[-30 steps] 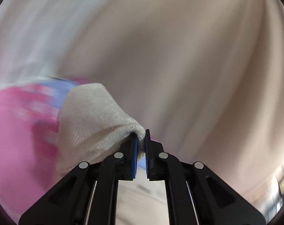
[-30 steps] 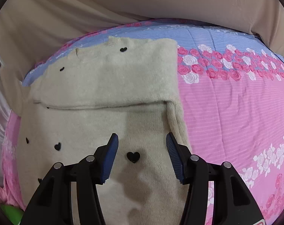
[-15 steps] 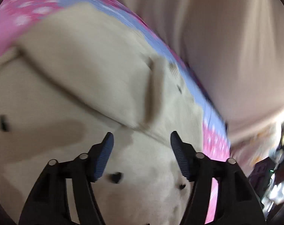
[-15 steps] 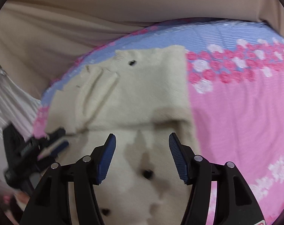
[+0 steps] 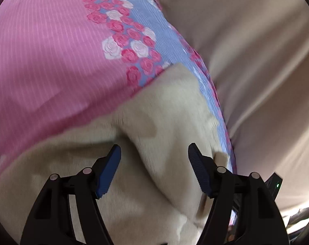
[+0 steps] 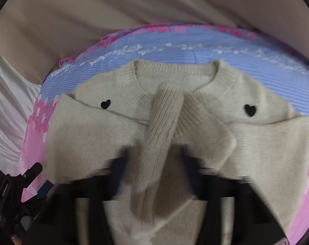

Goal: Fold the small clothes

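Looking down on a cream knit sweater (image 6: 89, 132), spread face-up on the bed's pink-and-blue rose sheet (image 5: 52, 51), neckline (image 6: 174, 71) at the far edge, small black hearts (image 6: 105, 104) dotted across the chest. Both side parts already turned in over the front, by the look of it.

Right tongs (image 6: 154, 155) badly smeared by motion, yet reading as pressed together on a sleeve (image 6: 164, 112), with its ribbed cuff end reaching up the middle of the chest towards the collar.

Left tongs (image 5: 154, 151) standing apart, having just been opening, with nothing pinched. Only soft knit and a raised fold beneath them, near the garment's corner by the blue border. Impossible to tell whether the pads brush the wool.

On handling: light, limp and fluffy, judging from the drape. No stiffness at all, so expect sagging from any single pinch point and dragging of whatever trails behind. Probably grippy rather than slippery against the ribbed pads, and stretchy, so no hard tugging. Not fragile, though easy to snag or pull out of shape.

Best holds, probably: ribbed cuff, hem or collar, where the knit looks thicker and firmer. For a lengthwise fold, one pinch at each bottom corner, lifting evenly, then laying down towards the neckline. Beware of catching only the top layer and undoing the tucked-in sides.
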`<state>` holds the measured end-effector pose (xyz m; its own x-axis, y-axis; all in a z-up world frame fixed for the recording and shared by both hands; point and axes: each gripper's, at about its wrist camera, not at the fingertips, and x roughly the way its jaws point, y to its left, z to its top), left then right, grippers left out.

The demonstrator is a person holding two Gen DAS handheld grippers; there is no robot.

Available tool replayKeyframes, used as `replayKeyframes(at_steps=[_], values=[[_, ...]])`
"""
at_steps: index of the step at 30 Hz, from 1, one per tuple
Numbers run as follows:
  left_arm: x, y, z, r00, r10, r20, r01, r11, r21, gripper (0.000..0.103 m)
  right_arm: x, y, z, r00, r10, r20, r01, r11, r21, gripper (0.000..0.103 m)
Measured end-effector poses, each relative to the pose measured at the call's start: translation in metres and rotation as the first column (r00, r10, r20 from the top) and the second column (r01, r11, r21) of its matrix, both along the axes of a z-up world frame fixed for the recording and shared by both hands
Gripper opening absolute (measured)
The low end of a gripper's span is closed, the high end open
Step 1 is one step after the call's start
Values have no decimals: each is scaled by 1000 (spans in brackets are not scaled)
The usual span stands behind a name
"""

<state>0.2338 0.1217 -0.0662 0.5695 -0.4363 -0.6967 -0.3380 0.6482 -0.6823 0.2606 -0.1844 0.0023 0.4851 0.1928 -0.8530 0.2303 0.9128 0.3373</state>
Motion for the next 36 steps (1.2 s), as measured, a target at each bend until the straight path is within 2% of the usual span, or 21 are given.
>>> replayKeyframes(at_steps=[2, 3, 5, 7, 9, 10, 12, 14, 16, 18, 20, 21, 22, 23, 24, 26, 28, 30, 33, 35, 36], values=[[4, 6, 2, 1000, 19, 14, -19, 1000, 5, 66, -31, -19, 31, 988, -45, 148, 33, 996, 83, 8], [9, 5, 1, 1000, 25, 19, -26, 1000, 4, 66, -49, -31, 46, 976, -79, 203, 60, 994, 95, 8], [9, 14, -2, 999, 30, 18, -30, 1000, 2, 66, -95, -65, 57, 955, -165, 247, 143, 984, 105, 8], [7, 14, -6, 1000, 21, 7, -21, 1000, 14, 66, -127, -94, 34, 959, -217, 184, 204, 975, 84, 10], [5, 8, -9, 1000, 14, 3, -14, 999, 30, 66, -151, -117, -9, 963, -267, 28, 265, 963, 52, 13], [2, 6, -9, 1000, 16, 4, -16, 999, 37, 66, -161, -124, -23, 958, -287, -5, 287, 955, 80, 13], [0, 3, -9, 1000, 25, 6, -25, 999, 42, 69, -176, -135, -38, 945, -326, -15, 324, 931, 168, 14], [0, 3, -8, 999, 48, 3, -48, 999, 22, 70, -180, -141, -39, 932, -363, 6, 351, 906, 238, 18], [2, 5, -7, 997, 75, -7, -75, 997, -11, 70, -178, -146, -36, 925, -378, 28, 357, 893, 274, 38], [3, 8, -8, 995, 97, -21, -98, 994, -52, 69, -168, -153, -30, 918, -393, 55, 360, 883, 301, 46], [6, 10, -9, 994, 105, -25, -107, 990, -90, 64, -155, -153, -33, 914, -402, 53, 365, 873, 323, 53], [8, 11, -9, 994, 103, -31, -106, 990, -96, 57, -145, -153, -38, 916, -400, 35, 367, 869, 331, 54], [11, 10, -10, 995, 93, -40, -97, 990, -100, 42, -139, -155, -38, 919, -393, 21, 365, 872, 326, 48], [14, 9, -10, 996, 80, -40, -84, 991, -107, 30, -133, -154, -36, 924, -381, 19, 357, 881, 311, 34], [16, 10, -7, 997, 69, -32, -72, 993, -98, 5, -130, -151, -29, 927, -373, 38, 345, 888, 304, 13], [14, 17, 6, 996, 84, 27, -81, 993, -87, 6, -139, -146, 2, 917, -365, 158, 303, 898, 318, 12], [13, 26, 18, 993, 95, 68, -91, 994, -59, 5, -153, -142, 26, 908, -349, 233, 279, 917, 286, 12], [15, 31, 12, 994, 99, 54, -97, 994, -49, 6, -160, -145, 17, 922, -331, 199, 284, 930, 235, 11], [18, 23, -19, 997, 63, -42, -64, 998, -12, 6, -164, -155, -28, 930, -364, 57, 351, 922, 163, 11], [10, 18, -28, 996, 62, -63, -65, 997, -40, 7, -179, -162, -42, 903, -426, 62, 401, 885, 238, 8], [5, 16, -27, 996, 63, -55, -65, 997, -37, 9, -181, -160, -38, 899, -433, 71, 407, 883, 233, 9]])
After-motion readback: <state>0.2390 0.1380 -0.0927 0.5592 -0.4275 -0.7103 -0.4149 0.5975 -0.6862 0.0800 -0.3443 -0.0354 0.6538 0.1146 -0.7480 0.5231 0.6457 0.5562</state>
